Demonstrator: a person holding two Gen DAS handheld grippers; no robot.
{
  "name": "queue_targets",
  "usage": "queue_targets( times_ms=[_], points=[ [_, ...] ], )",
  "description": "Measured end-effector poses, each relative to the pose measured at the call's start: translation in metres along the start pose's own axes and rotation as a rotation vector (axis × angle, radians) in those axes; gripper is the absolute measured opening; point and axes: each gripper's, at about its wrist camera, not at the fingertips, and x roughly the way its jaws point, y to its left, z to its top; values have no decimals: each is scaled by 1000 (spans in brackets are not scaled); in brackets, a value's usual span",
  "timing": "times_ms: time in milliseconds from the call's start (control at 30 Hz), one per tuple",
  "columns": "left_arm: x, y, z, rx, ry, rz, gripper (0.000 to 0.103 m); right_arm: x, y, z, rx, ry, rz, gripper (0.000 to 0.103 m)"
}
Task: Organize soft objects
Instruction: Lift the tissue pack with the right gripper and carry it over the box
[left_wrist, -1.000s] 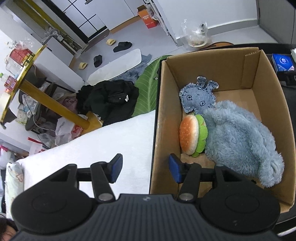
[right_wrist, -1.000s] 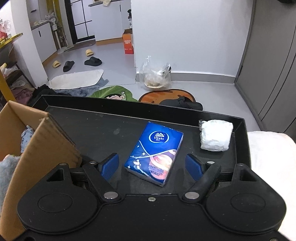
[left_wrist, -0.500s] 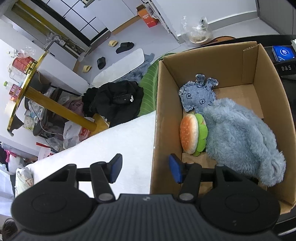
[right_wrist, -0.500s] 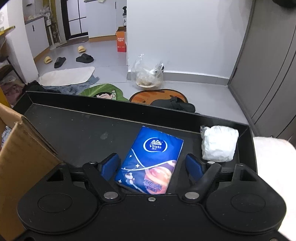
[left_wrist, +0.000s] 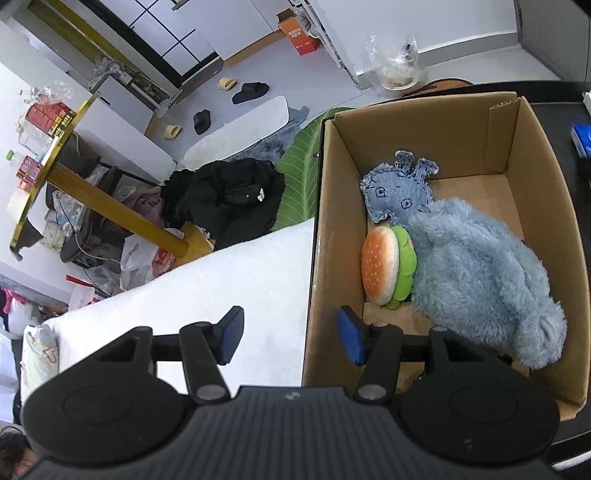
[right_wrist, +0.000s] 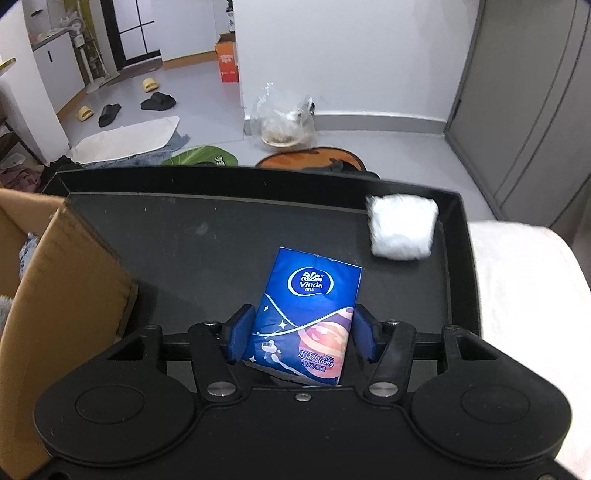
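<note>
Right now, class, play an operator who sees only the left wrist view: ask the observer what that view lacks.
Operator: My left gripper straddles the brown cardboard box's wall, empty. What is the right gripper doing?
Observer: The right gripper is closing around a blue Vinda tissue pack; its pads already flank the pack's sides.
Operator: What does that pack lie on?
Observer: A black rimmed tray, beside the box.
Operator: Anything else soft left there?
Observer: Yes, a white plastic-wrapped square packet sits at the tray's far right corner, apart from the pack.
</note>
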Motion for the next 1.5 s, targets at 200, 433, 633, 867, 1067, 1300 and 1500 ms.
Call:
queue_targets(
  times_ms=[200, 433, 633, 867, 1067, 1300, 1500],
  points=[
    [-3, 4, -3, -6, -18, -20, 55, -21, -2, -7, -1, -3, -12, 55],
    [-6, 12, -7, -48, -30, -79, 55, -46, -6, -7, -4, -35, 0, 55],
    [-8, 17, -9, -65, -45, -112, 55, -63, -7, -10, -11, -76, -5, 55],
    [-6, 26, -11, -109, -44, -170, 54, -89, -4, -7, -21, -164, 49, 55],
    [-5, 31, -13, -127, -44, -216, 54, -102, 3, -9, -34, -191, 74, 55],
    [0, 39, -15, -163, -25, -296, 45, -119, 17, -10, -58, -221, 109, 55],
    [7, 46, -17, -204, 11, -339, 23, -128, 33, -2, -86, -254, 172, 55]
  ],
)
